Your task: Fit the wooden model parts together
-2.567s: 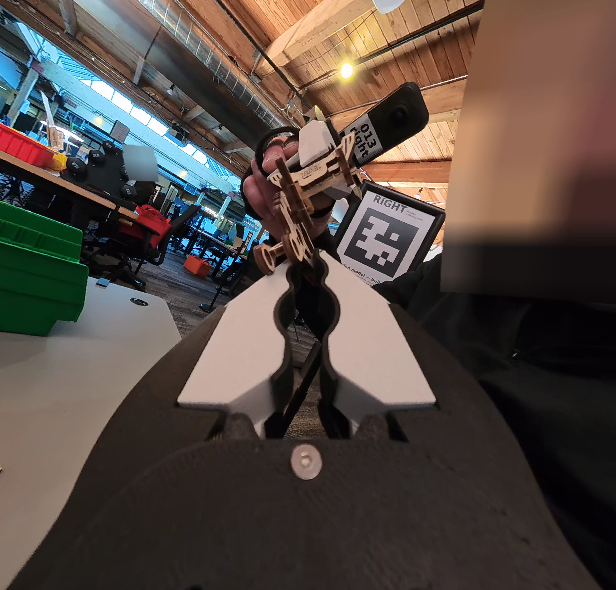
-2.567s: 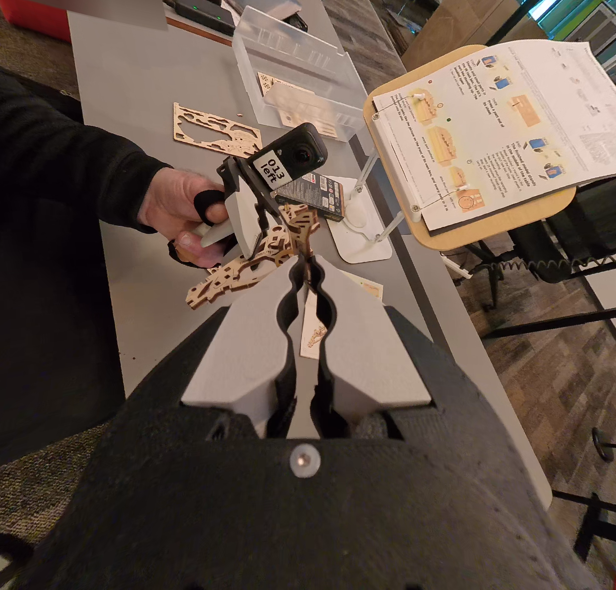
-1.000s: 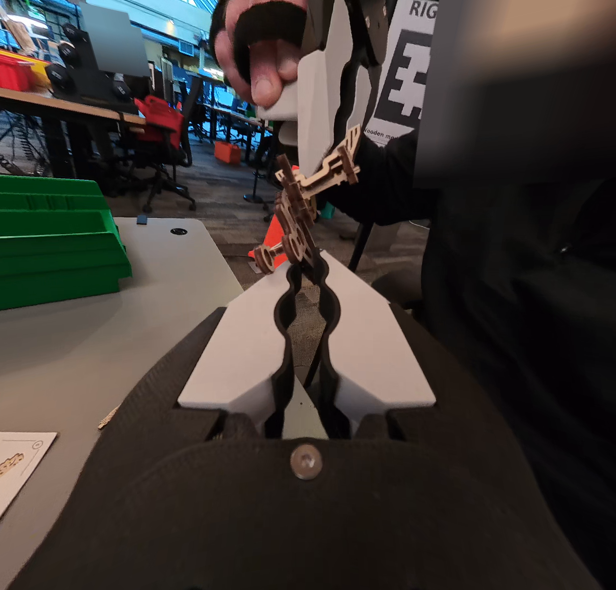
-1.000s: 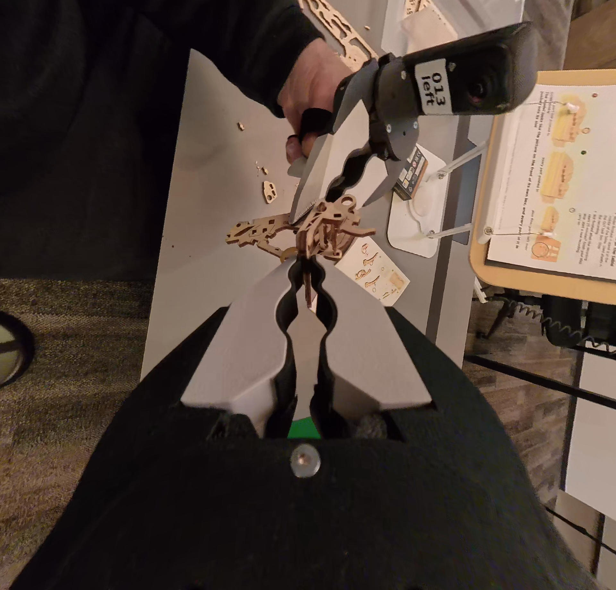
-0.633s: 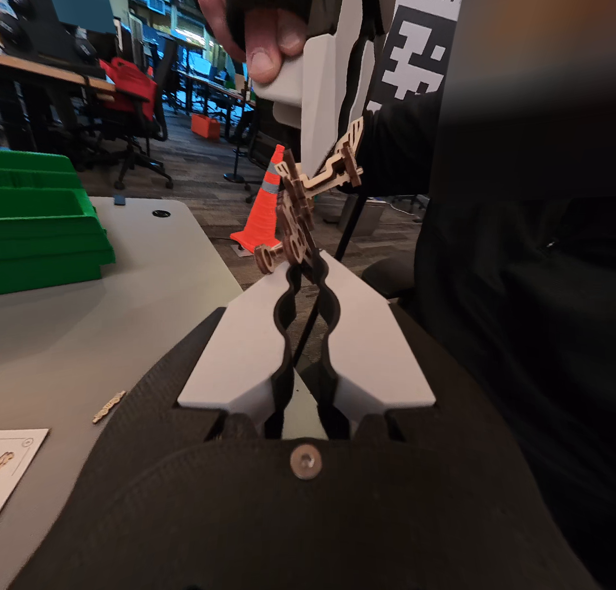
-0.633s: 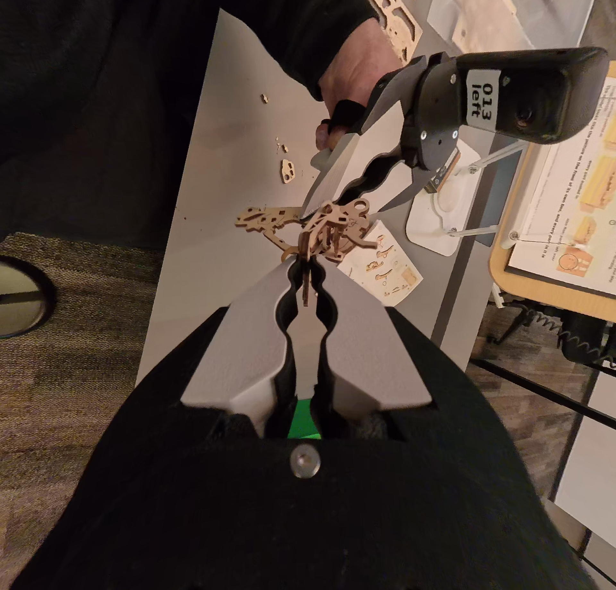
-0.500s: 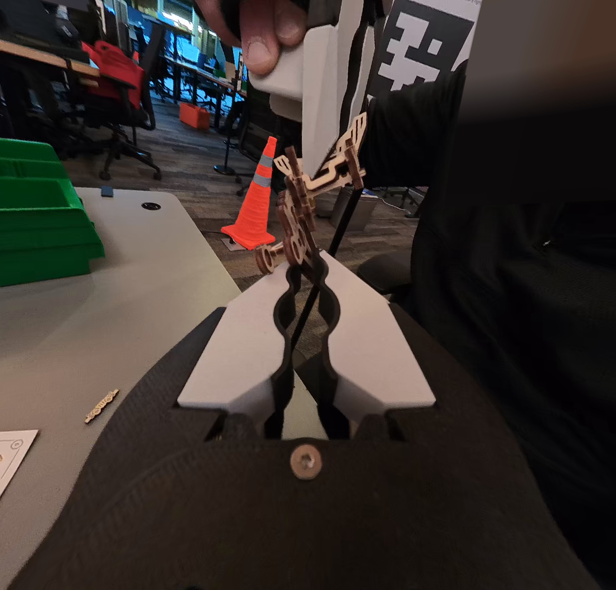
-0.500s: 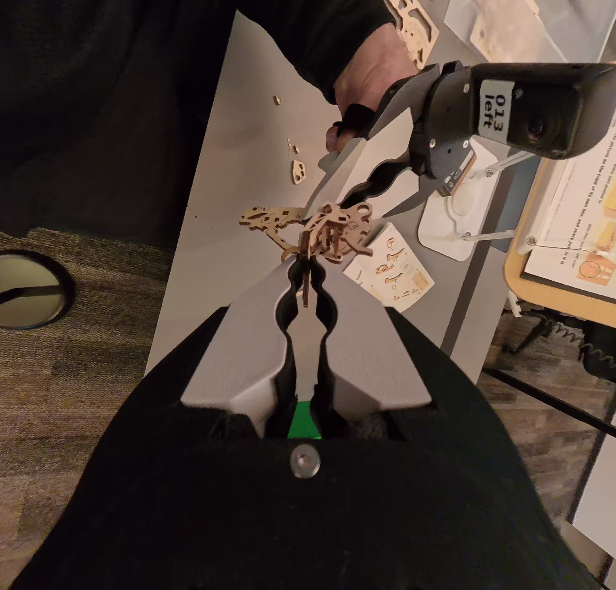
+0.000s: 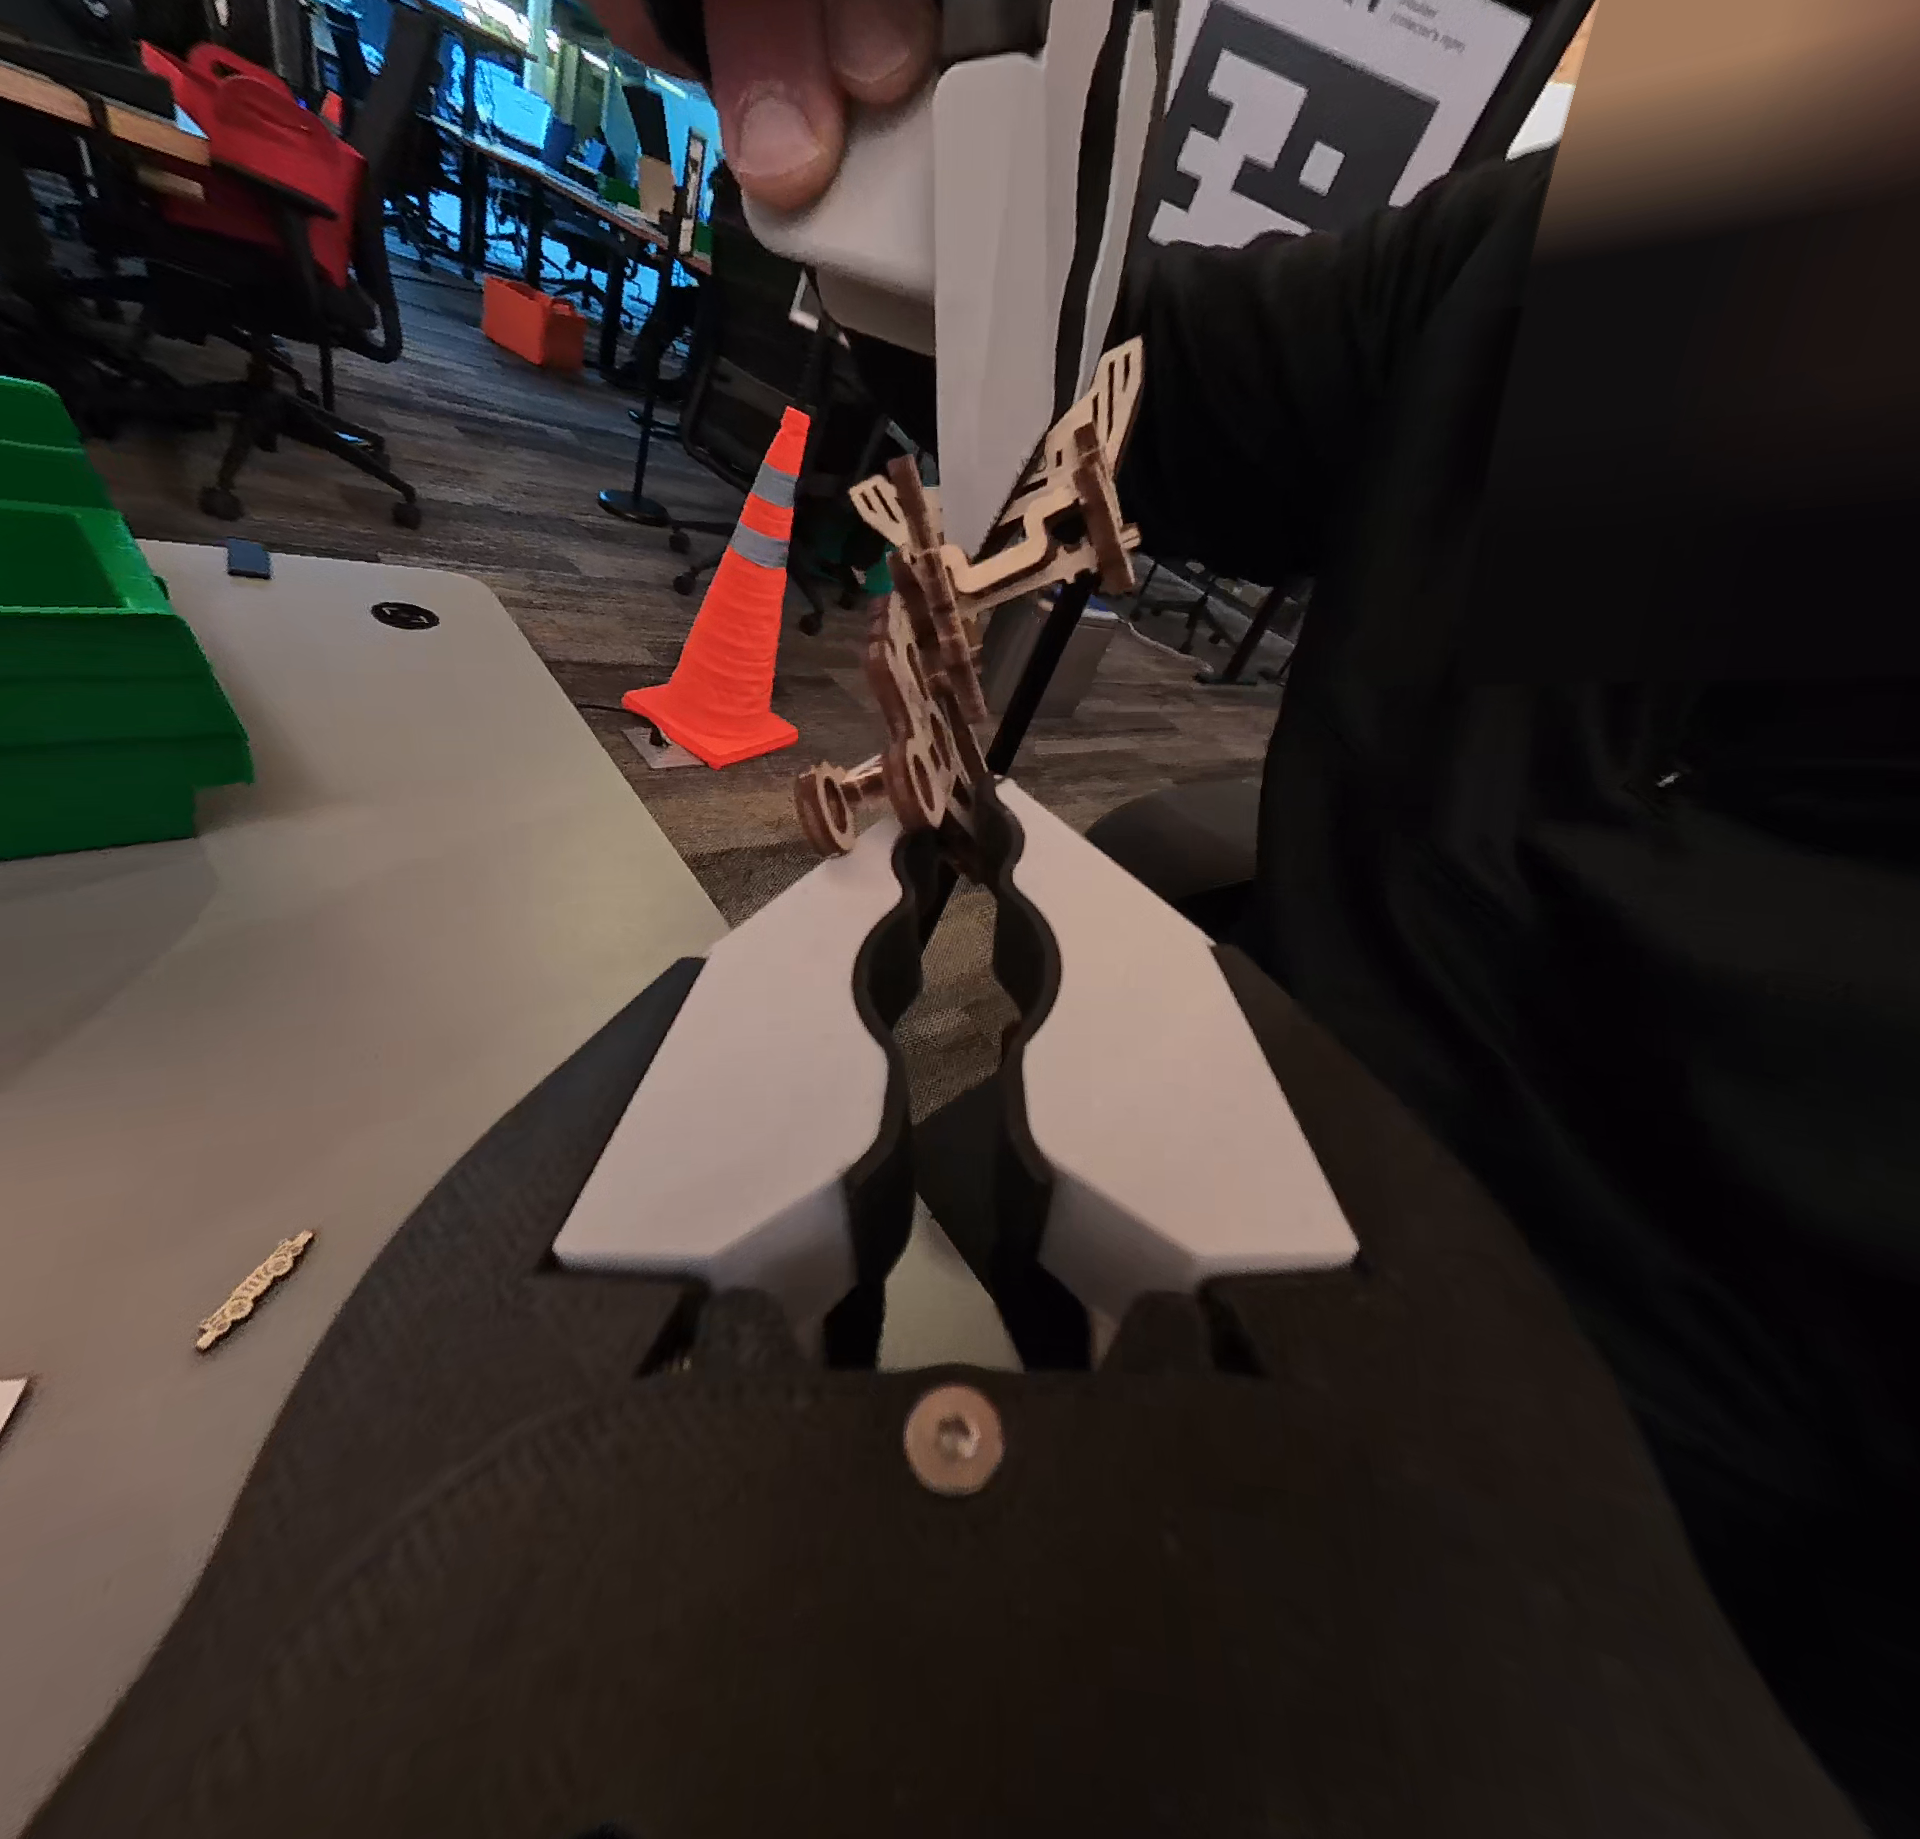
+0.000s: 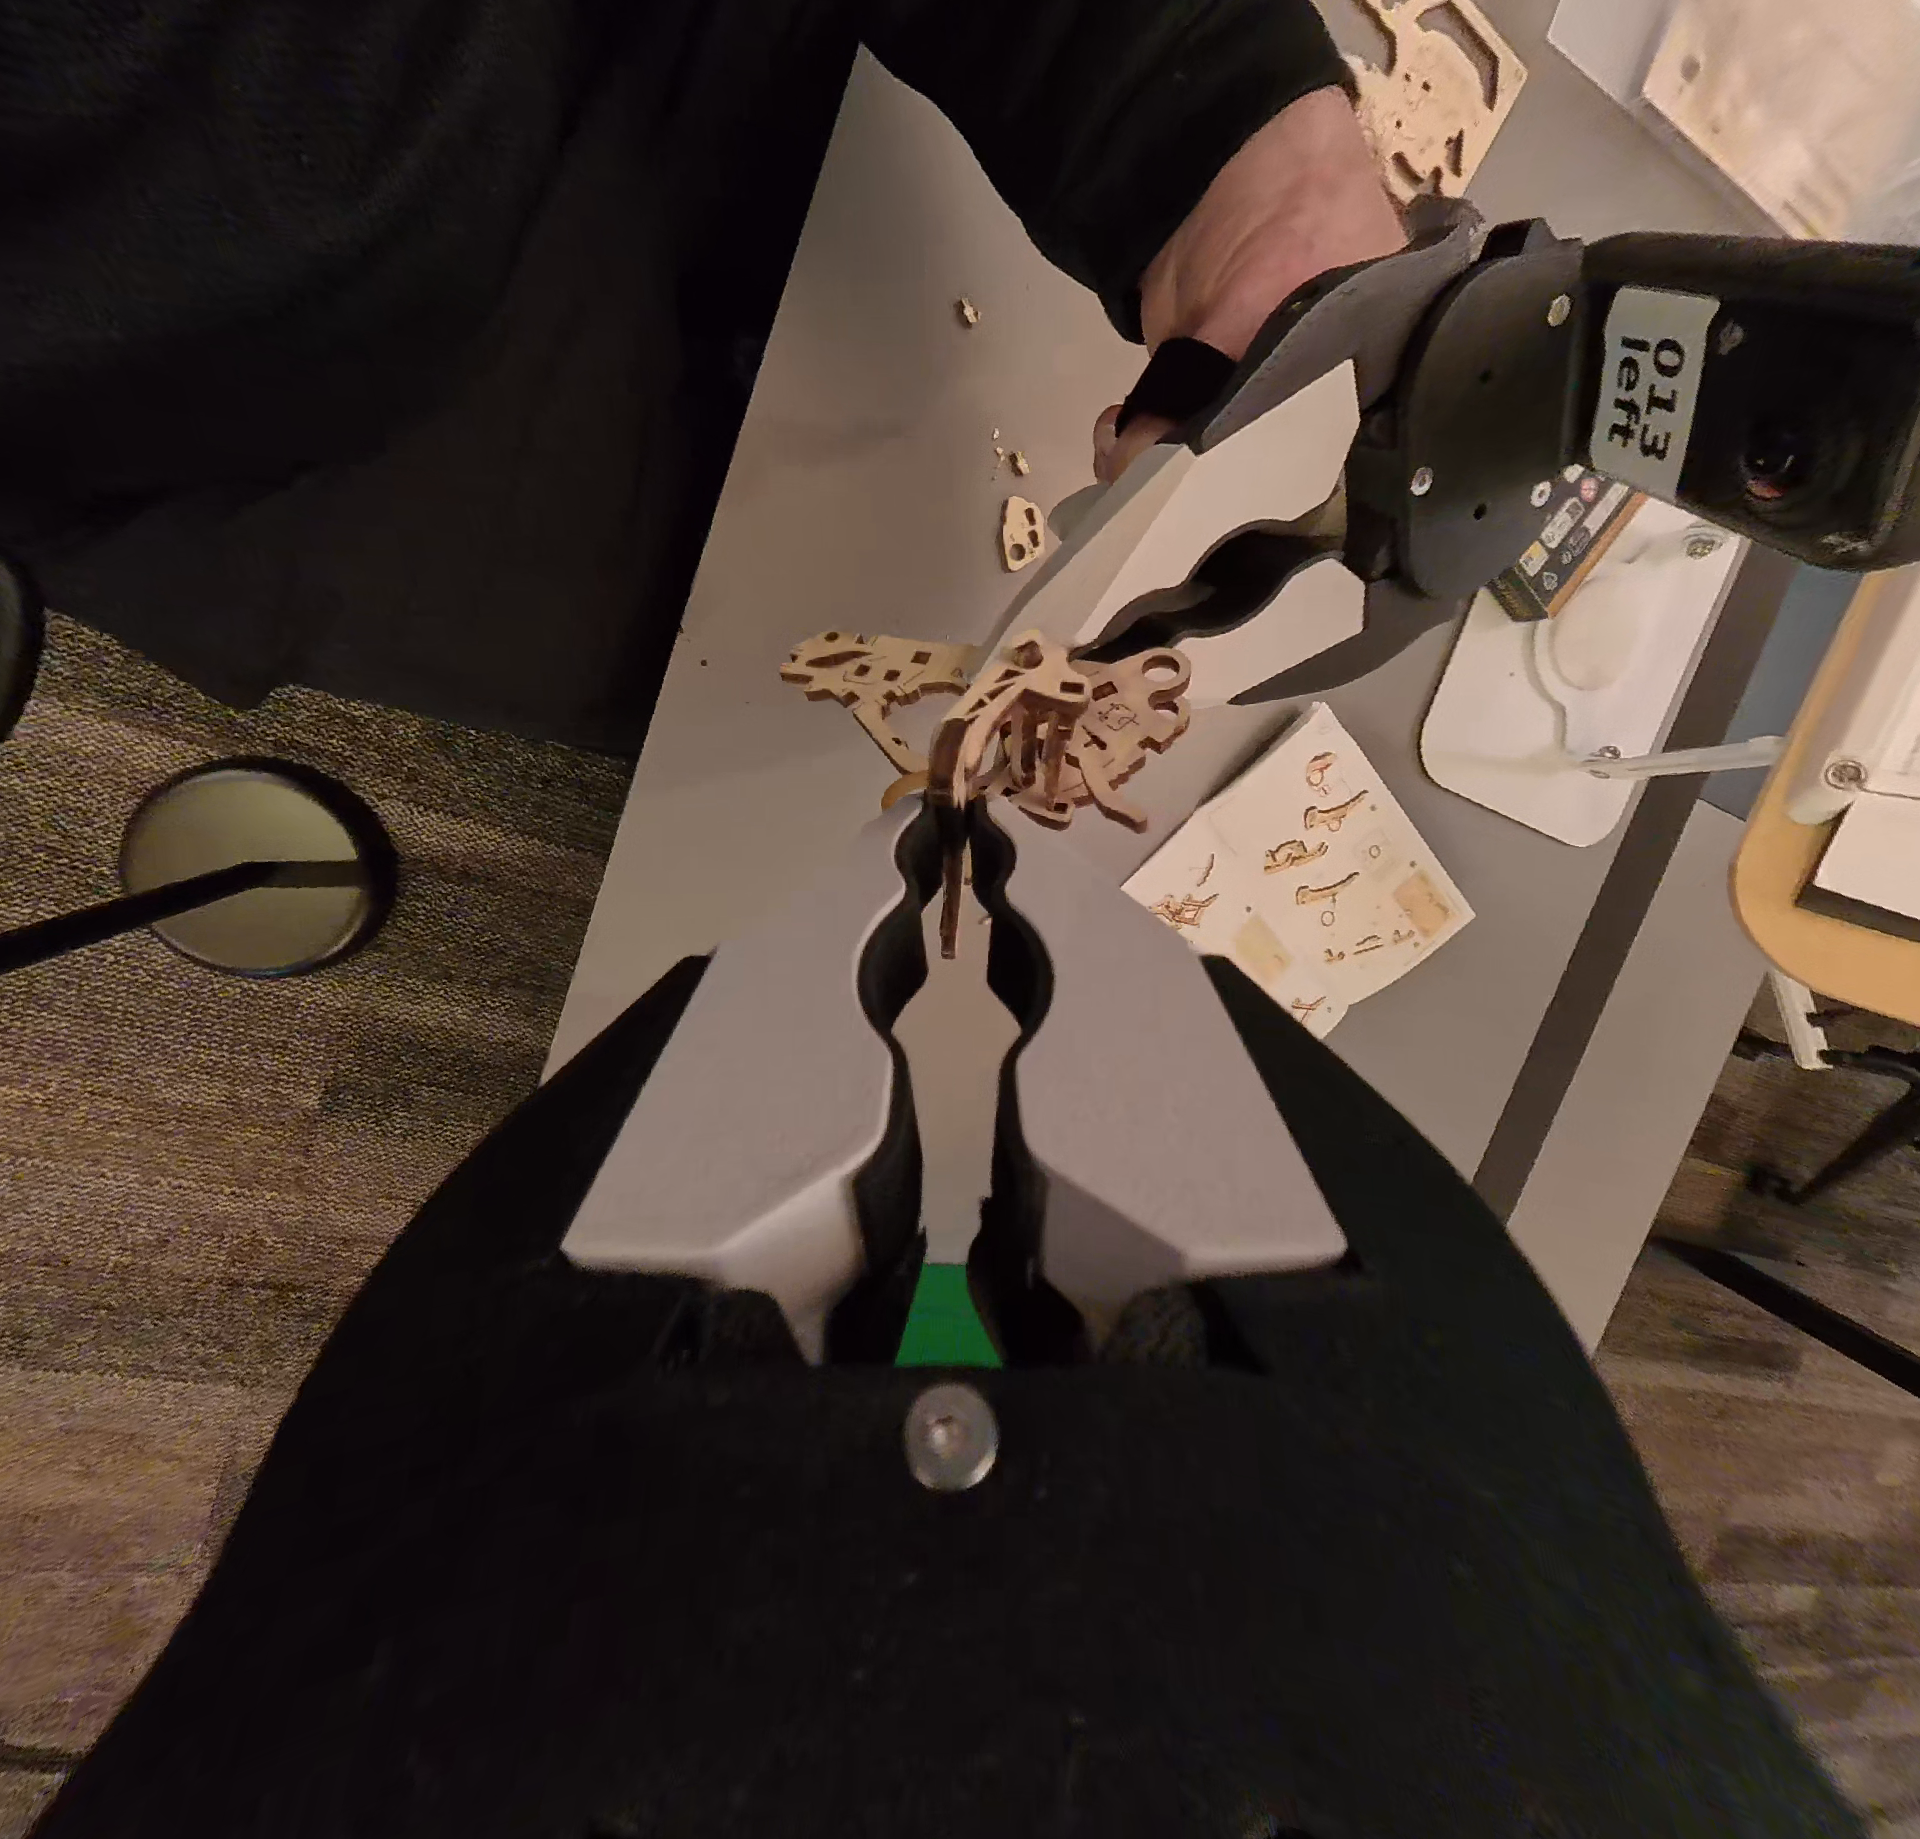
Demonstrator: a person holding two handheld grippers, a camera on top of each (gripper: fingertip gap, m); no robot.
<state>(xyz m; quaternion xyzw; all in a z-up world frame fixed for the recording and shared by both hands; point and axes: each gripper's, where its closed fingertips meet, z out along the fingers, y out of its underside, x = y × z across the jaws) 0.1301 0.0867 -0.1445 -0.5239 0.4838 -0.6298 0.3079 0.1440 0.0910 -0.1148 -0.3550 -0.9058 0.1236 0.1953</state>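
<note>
A light wooden model [image 9: 925,688] of slotted flat parts is held in the air above the grey table's corner. My left gripper [image 9: 951,823] is shut on its lower edge; a round-headed peg [image 9: 831,802] sticks out to the left. My right gripper [image 9: 1003,522] comes down from above, shut on a branching wooden part [image 9: 1049,542] that meets the model's top. In the right wrist view my right gripper [image 10: 948,802] is shut on that part [image 10: 997,719]. My left gripper [image 10: 1060,646] reaches in from the right, shut on the model [image 10: 1101,740].
Green bins [image 9: 94,688] stand at the table's [image 9: 364,906] left, and a small wooden strip [image 9: 255,1290] lies near me. An orange cone [image 9: 738,626] stands on the floor. A parts card [image 10: 1299,885], a white stand base [image 10: 1558,688], a wooden scrap [image 10: 1023,532] and a punched-out wood sheet [image 10: 1423,44] lie on the table. My right fingertips sit around 4 centimeters from my left ones.
Both grippers have tilted down from facing the ceiling toward the table and floor, carrying the model with them. The right gripper now stands steeper over the left. Both stay shut.
</note>
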